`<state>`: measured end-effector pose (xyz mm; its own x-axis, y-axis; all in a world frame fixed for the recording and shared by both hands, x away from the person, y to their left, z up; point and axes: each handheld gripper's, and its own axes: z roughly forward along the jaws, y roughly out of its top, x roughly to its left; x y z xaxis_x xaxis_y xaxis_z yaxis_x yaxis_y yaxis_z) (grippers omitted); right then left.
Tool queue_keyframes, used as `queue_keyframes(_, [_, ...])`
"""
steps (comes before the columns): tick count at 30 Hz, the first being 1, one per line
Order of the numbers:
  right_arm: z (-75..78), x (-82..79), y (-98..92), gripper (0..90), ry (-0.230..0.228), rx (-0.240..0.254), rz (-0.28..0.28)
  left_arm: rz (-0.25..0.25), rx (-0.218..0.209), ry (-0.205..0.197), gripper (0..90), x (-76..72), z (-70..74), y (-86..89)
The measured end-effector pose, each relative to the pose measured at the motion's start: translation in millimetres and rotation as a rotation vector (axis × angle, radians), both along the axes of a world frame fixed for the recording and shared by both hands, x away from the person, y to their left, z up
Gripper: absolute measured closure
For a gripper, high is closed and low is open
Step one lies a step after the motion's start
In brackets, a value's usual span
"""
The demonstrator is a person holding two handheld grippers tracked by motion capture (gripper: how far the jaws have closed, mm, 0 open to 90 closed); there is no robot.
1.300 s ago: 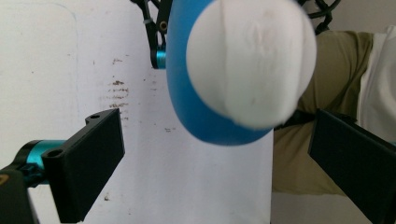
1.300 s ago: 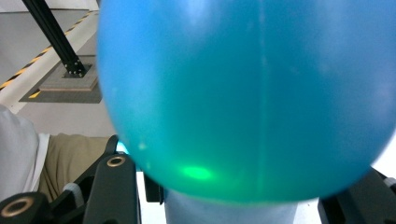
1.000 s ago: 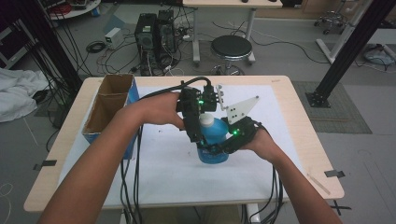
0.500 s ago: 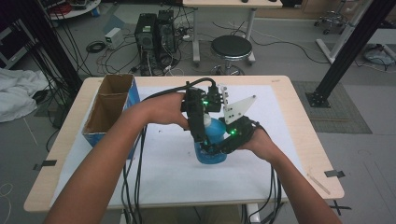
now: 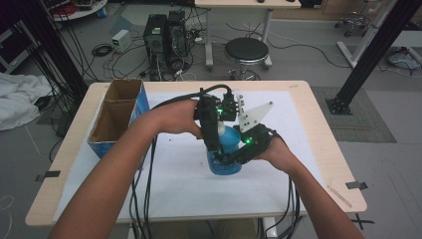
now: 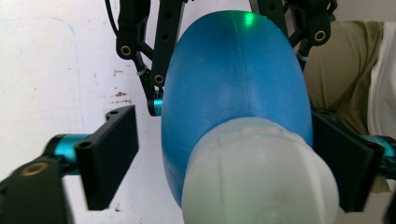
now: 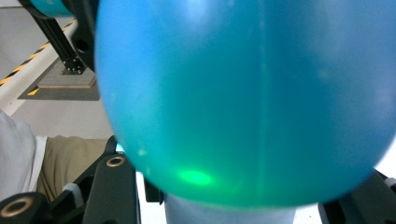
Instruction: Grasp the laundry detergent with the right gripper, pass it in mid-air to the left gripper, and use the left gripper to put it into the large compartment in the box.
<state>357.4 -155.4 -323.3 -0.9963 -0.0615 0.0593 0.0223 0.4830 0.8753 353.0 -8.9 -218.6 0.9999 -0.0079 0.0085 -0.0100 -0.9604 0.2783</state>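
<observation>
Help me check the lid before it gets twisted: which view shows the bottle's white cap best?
The left gripper view: the white cap sits large and close between that gripper's jaws, atop the blue bottle. The high view shows a sliver of it behind the left gripper. The right gripper view shows mostly blue body.

I've got the bottle [image 5: 226,157] upright near centre of the surface [image 5: 308,164], on the sheet [image 5: 179,184]. Left tool [image 5: 215,149] comes at it from above, cap [image 6: 259,172] betw. its jaws. Right tool [image 5: 226,160] is at the bottle's right side, lower down on the body. Box [image 5: 117,119] sits at surface's left edge, well apart from bottle. Stool [image 5: 246,50] and computer towers [image 5: 164,32] on the floor behind the surface.
</observation>
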Motion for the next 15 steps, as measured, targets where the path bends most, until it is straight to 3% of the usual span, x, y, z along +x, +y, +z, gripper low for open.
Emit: queue_keyframes(15, [1.3,-1.1,-0.5,44.3,0.001,0.0,-0.004,-0.008,0.0,-0.004,23.2,-0.5,0.0,-0.3])
